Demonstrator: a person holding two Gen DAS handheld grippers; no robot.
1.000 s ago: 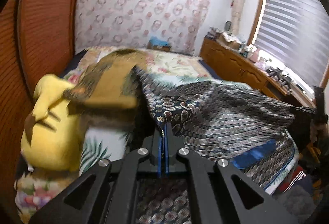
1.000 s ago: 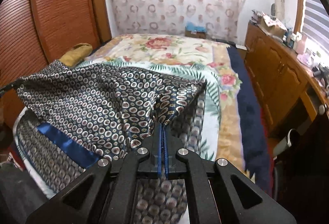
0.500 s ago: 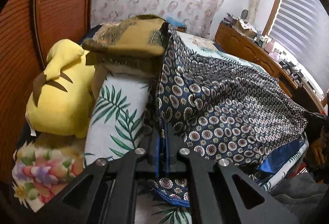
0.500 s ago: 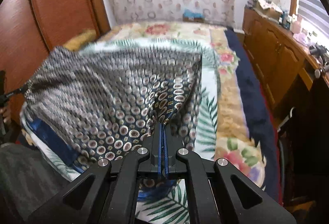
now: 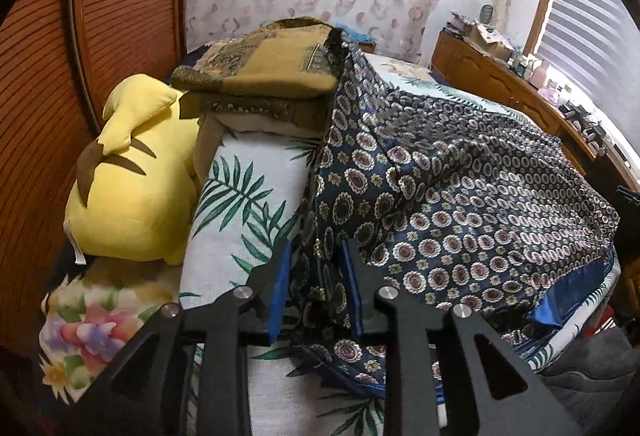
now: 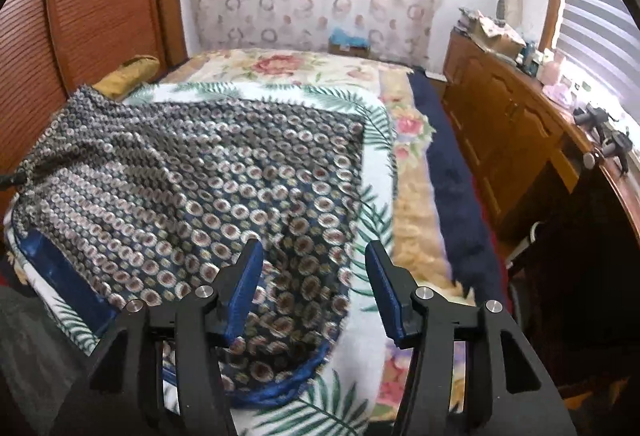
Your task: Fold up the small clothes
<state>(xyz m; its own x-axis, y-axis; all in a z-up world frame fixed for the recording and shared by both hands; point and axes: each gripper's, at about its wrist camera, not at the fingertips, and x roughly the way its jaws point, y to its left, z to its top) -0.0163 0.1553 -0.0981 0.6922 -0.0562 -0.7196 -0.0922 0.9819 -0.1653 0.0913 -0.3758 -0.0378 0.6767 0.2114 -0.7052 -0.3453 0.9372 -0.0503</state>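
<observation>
The garment [image 5: 460, 204] was navy with ringed medallions, edged bright blue. The plush toy [image 5: 132, 188] at nine o'clock was yellow, marked brown.

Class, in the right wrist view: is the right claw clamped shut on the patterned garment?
No: the right claw stands open above the patterned garment.

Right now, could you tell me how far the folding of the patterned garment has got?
Done: the patterned garment lies doubled over on the bed. In hand: the left gripper and right gripper have just been opening, releasing it. Left: further folds.
</observation>
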